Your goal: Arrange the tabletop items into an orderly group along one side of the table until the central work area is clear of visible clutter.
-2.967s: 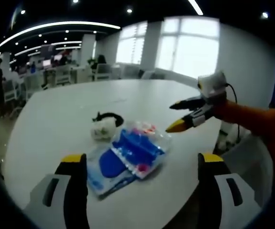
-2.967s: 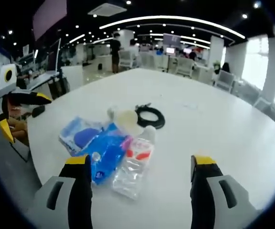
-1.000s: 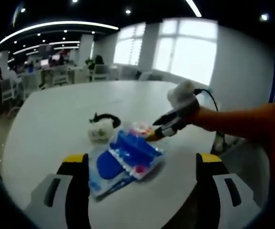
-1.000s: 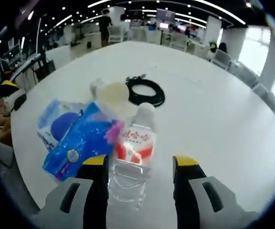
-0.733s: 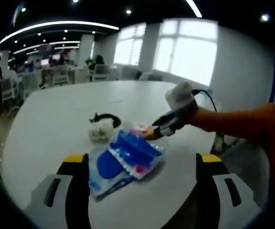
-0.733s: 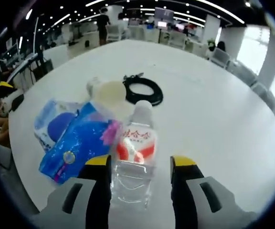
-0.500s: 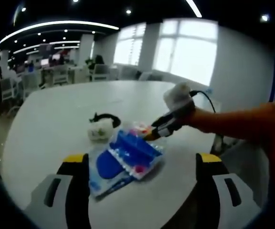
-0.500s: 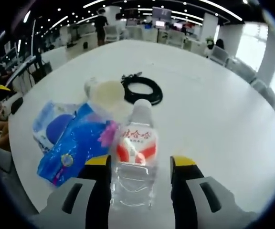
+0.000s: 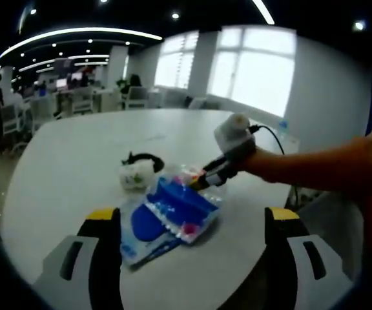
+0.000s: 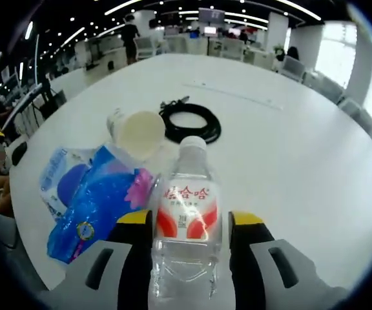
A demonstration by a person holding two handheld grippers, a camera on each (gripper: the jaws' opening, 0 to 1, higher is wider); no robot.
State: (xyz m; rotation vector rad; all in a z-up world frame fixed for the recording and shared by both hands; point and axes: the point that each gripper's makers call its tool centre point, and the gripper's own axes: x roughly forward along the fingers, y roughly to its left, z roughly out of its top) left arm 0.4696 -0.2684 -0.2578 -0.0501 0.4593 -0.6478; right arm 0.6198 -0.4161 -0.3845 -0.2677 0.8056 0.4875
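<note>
The right gripper (image 10: 185,226) pinches the clear water bottle (image 10: 186,223) between its fingers, blue packet (image 10: 99,210) just left of them, black cable coil (image 10: 189,123) beyond. The left gripper (image 9: 189,226) hangs spread wide, the packets between and ahead of its fingers.

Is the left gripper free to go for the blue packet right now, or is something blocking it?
Probably yes. The left gripper is open with the blue packet lying straight ahead on the table, nothing between. The right gripper works just beyond it at the bottle.

Blue packet (image 10: 102,205), cup (image 10: 139,132), cable coil (image 10: 190,123) crowd bottle (image 10: 186,223) left; table (image 10: 302,161) right open.
</note>
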